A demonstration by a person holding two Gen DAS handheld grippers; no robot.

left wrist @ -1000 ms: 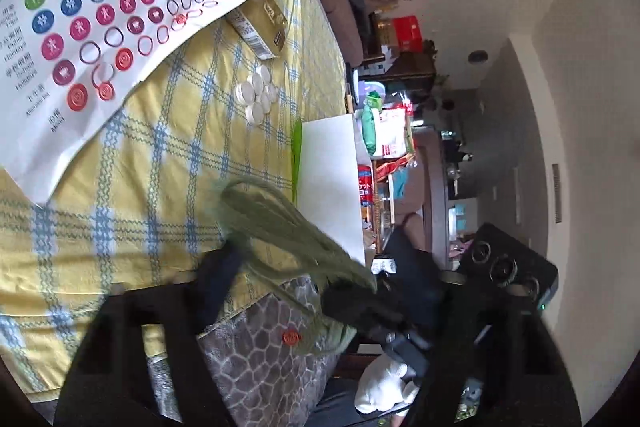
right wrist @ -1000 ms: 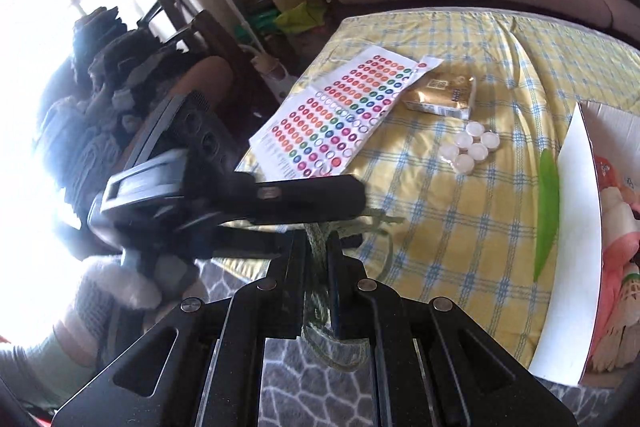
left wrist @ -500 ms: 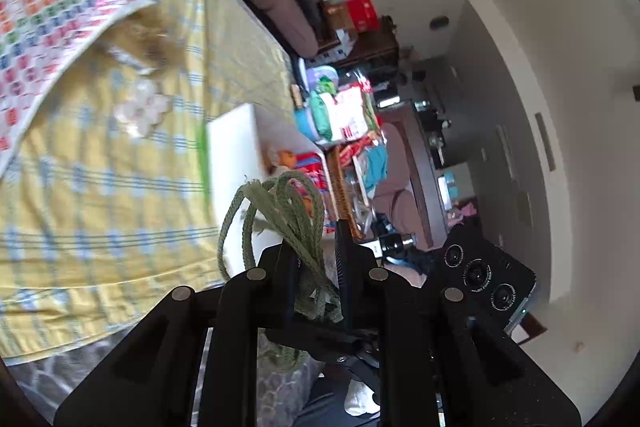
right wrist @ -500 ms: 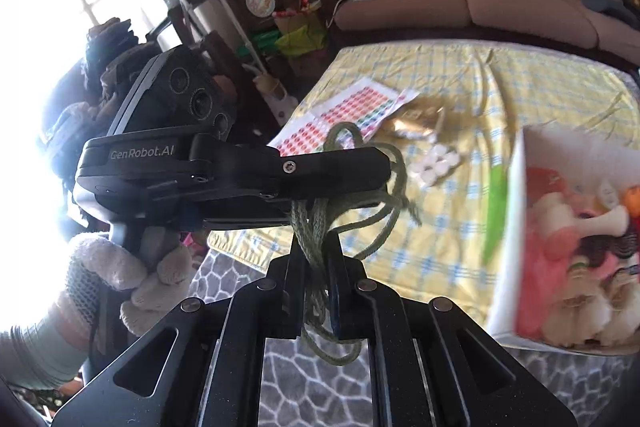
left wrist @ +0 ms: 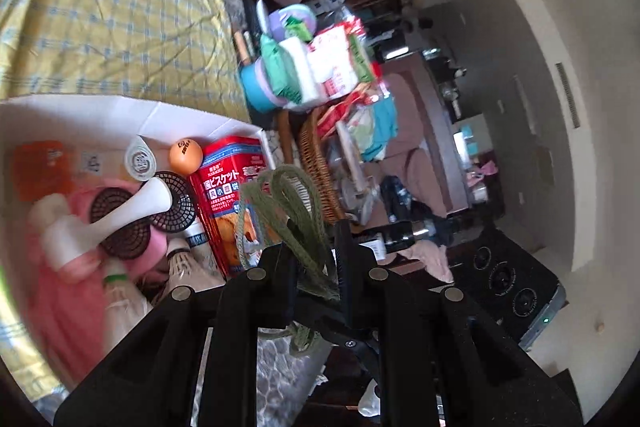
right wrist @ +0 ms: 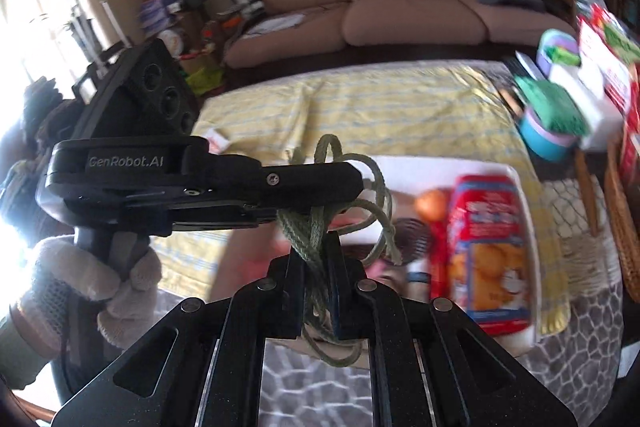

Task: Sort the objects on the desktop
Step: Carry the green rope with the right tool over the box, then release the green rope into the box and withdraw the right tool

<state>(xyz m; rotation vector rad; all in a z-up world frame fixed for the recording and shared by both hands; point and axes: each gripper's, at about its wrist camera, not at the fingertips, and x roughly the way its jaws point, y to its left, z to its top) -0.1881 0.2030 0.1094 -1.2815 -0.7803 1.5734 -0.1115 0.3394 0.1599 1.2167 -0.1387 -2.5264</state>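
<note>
Carrying the cord (right wrist: 316,227) to the box (left wrist: 168,115) is the step in hand, by the look of it, and doing it well means bringing the bundle over a free spot among the contents before either grip lets go. Both tools pinch the same green cord: the left hand-held gripper (left wrist: 314,247) is clenched on it, loops standing up between its fingers, and the right hand-held gripper (right wrist: 316,259) is clenched on it too, with strands hanging below. One should release first, probably, so the loose loops drop inside the box and do not drape over its wall.

The cord hangs in the air, above the near edge of the box and clear of the tabletop (left wrist: 120,27). The box already holds a red packet (left wrist: 228,195), an orange ball (left wrist: 185,157) and other items.

In the right view, the left tool reaches in level from the left, held by a gloved hand (right wrist: 80,291) below it. The right tool points forward and slightly down toward the box, its fingers meeting the left ones at the cord.
</note>
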